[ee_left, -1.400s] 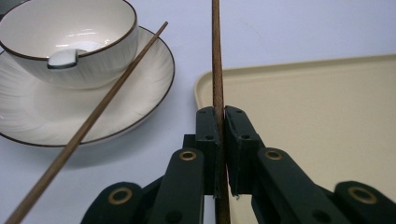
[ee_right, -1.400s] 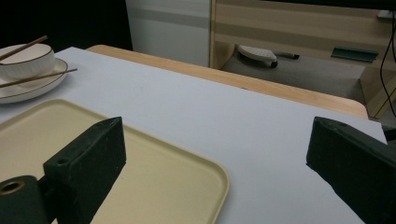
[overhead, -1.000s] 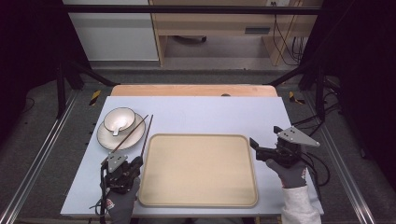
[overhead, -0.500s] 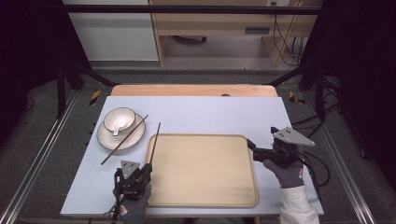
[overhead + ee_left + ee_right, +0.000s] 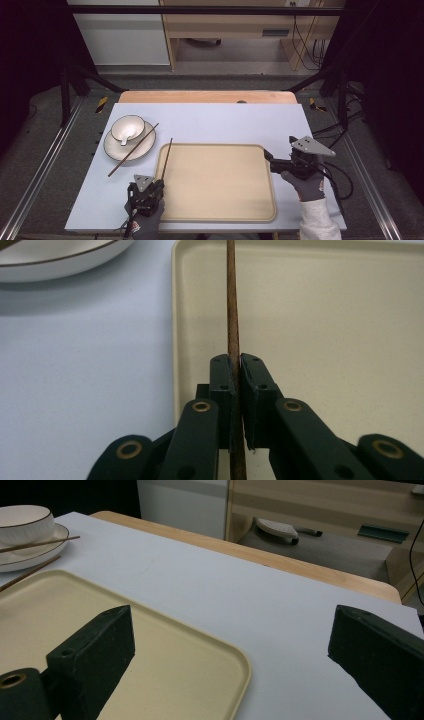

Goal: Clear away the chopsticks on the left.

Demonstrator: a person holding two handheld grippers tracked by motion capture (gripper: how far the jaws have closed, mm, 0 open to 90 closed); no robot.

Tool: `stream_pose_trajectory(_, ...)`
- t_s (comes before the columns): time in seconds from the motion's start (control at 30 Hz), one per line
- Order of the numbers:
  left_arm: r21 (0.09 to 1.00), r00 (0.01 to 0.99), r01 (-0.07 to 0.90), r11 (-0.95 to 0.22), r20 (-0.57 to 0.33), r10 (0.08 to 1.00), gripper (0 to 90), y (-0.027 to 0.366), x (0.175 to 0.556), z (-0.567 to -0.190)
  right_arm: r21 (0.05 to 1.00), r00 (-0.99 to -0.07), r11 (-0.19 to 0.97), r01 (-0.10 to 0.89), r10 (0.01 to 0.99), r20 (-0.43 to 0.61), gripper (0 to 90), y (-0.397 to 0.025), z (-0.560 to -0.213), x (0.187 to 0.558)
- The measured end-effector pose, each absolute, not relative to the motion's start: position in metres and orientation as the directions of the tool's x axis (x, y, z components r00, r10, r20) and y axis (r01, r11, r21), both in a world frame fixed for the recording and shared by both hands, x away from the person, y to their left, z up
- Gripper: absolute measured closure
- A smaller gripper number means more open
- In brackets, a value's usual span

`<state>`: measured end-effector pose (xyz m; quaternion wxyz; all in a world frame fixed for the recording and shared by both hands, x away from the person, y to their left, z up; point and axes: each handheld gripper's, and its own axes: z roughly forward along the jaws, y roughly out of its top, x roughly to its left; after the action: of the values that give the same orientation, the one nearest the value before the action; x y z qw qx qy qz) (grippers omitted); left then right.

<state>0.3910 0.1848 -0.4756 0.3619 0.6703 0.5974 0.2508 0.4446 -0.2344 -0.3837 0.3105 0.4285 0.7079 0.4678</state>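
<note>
Two chopsticks on record: one chopstick (image 5: 166, 159) clamped in left gripper (image 5: 159, 183), second chopstick (image 5: 133, 150) lying across plate (image 5: 111, 149), left of tray (image 5: 218, 210). High view: tray central on pale blue table (image 5: 220, 120); bowl (image 5: 128, 128) seated on plate, both beyond tray's near-left corner; held chopstick running along tray's left rim, far tip pointing away from person; grey three-cornered plate (image 5: 143, 181) on top of left gripper. Left gripper view adds grip detail not legible from above: jaws closed tight on brown shaft (image 5: 232, 300), pads pressed to either side, shaft rising straight between them, hovering just inside tray's left rim (image 5: 174, 315), plate edge at upper left. Right gripper view adds what high view cannot resolve: jaws spread wide, nothing between them, left jaw over tray's right corner, right jaw over bare table beyond tray's rim (image 5: 235, 656); bowl and plate seen far left past tray. Pose: left hand (image 5: 146, 214), grey-gloved, at tray's near-left corner, gripper aimed away from person. Right hand (image 5: 306, 184), gloved, white sleeve (image 5: 317, 224), at tray's right edge, right gripper (image 5: 268, 156) aimed leftward toward tray, just beside rim; contact with rim not determinable.
</note>
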Motion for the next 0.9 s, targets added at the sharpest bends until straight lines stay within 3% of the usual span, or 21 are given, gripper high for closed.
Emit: stream_pose_trajectory(0.9,0.754,0.172,0.654,-0.061,-0.071,0.982,82.3,0.1822,0.3906,-0.4792,0.926,-0.44,0.202,0.318,0.897,-0.044,4.8,-0.2338,-0.3844,0.4449)
